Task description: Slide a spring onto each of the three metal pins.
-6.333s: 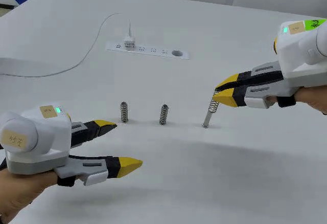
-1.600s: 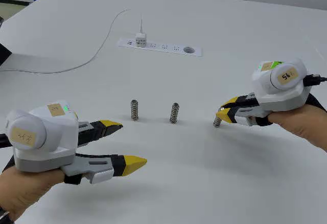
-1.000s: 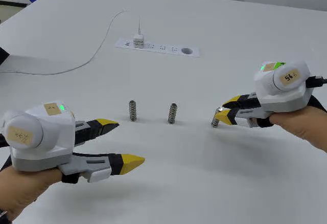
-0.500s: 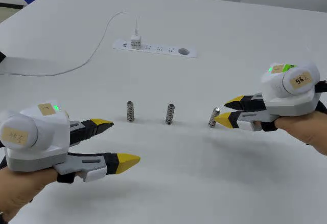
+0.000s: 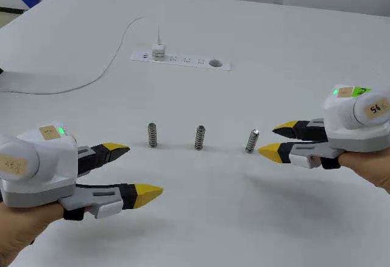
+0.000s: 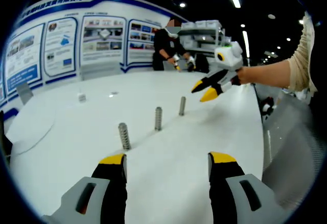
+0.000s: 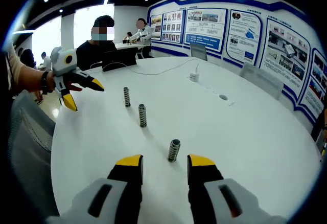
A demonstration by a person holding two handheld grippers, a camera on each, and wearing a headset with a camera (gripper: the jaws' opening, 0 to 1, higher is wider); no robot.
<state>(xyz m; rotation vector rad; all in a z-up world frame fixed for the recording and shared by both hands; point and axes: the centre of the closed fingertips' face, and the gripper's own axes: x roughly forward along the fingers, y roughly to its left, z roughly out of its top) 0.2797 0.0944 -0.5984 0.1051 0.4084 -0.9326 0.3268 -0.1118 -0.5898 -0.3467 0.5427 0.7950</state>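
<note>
Three metal pins stand in a row on the white table, each with a spring around it: the left pin (image 5: 152, 135) (image 6: 123, 136) (image 7: 126, 96), the middle pin (image 5: 200, 137) (image 6: 158, 118) (image 7: 142, 115) and the right pin (image 5: 251, 140) (image 6: 182, 106) (image 7: 174, 150). My right gripper (image 5: 272, 140) (image 7: 162, 160) (image 6: 202, 90) is open, its yellow tips just right of the right pin, apart from it. Nearer me at the left, my left gripper (image 5: 139, 170) (image 6: 167, 158) (image 7: 82, 93) is open and holds nothing.
A white power strip (image 5: 180, 60) with a plug and a cable (image 5: 103, 72) lies at the back of the table. People (image 7: 100, 42) stand beyond the table's edge, and poster boards (image 7: 230, 29) line the far wall.
My right gripper has let go of the spring on the right pin and drawn back to the right, opening. The left gripper has stayed put.
</note>
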